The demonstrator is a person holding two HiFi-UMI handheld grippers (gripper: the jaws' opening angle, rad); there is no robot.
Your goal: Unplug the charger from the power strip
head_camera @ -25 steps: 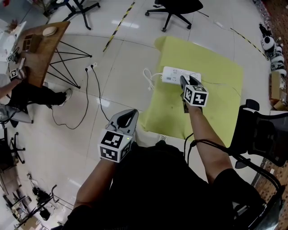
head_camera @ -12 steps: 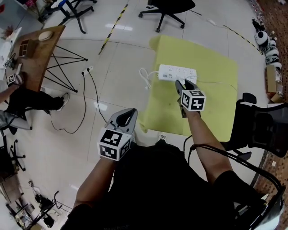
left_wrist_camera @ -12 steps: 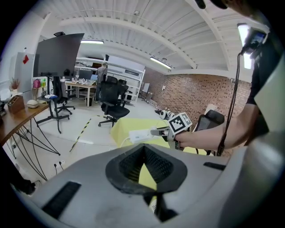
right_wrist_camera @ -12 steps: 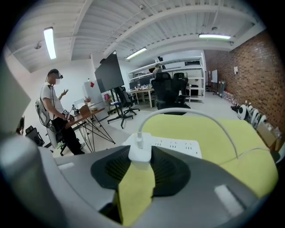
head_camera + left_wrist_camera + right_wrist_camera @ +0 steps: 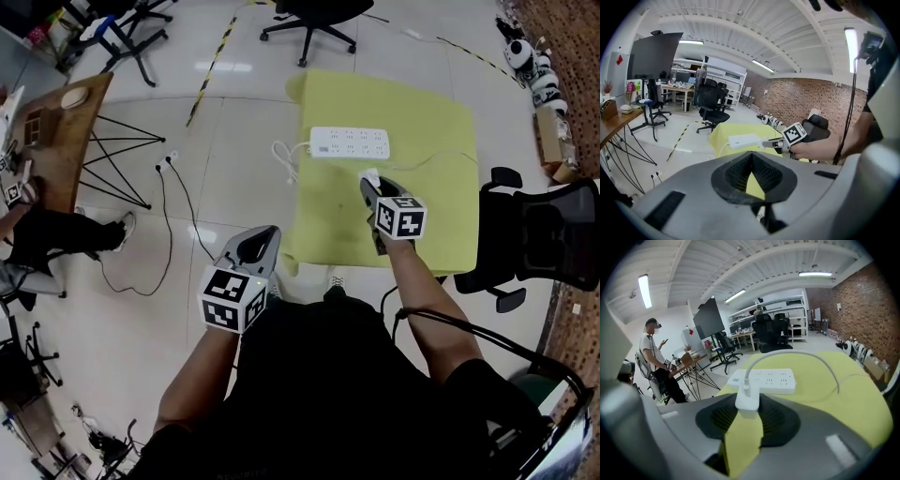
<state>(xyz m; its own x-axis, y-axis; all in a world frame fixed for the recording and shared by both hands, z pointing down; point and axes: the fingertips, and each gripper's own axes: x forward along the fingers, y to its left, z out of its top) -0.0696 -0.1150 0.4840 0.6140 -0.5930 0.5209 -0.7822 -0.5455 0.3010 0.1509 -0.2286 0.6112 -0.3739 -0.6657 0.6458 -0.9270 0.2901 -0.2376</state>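
A white power strip (image 5: 349, 142) lies at the far side of the yellow-covered table (image 5: 422, 122); it also shows as the white strip (image 5: 764, 380) in the right gripper view. My right gripper (image 5: 367, 180) hovers over the table's middle, shut on a white charger (image 5: 747, 400). The charger is clear of the strip, and its white cable (image 5: 806, 353) arcs off to the right. My left gripper (image 5: 265, 234) hangs off the table's near left corner, over the floor. Its jaws meet at the tips (image 5: 751, 157) with nothing between them.
A black office chair (image 5: 548, 234) stands against the table's right side, another (image 5: 314, 14) beyond its far edge. The strip's own cord (image 5: 283, 159) loops off the left edge. A floor socket with a black cable (image 5: 167, 161), a wooden table (image 5: 56, 131) and a seated person (image 5: 47, 234) are at left.
My right gripper has drawn back from the power strip toward me with the charger in its jaws; the charger now stands apart from the strip. The left gripper has barely moved.
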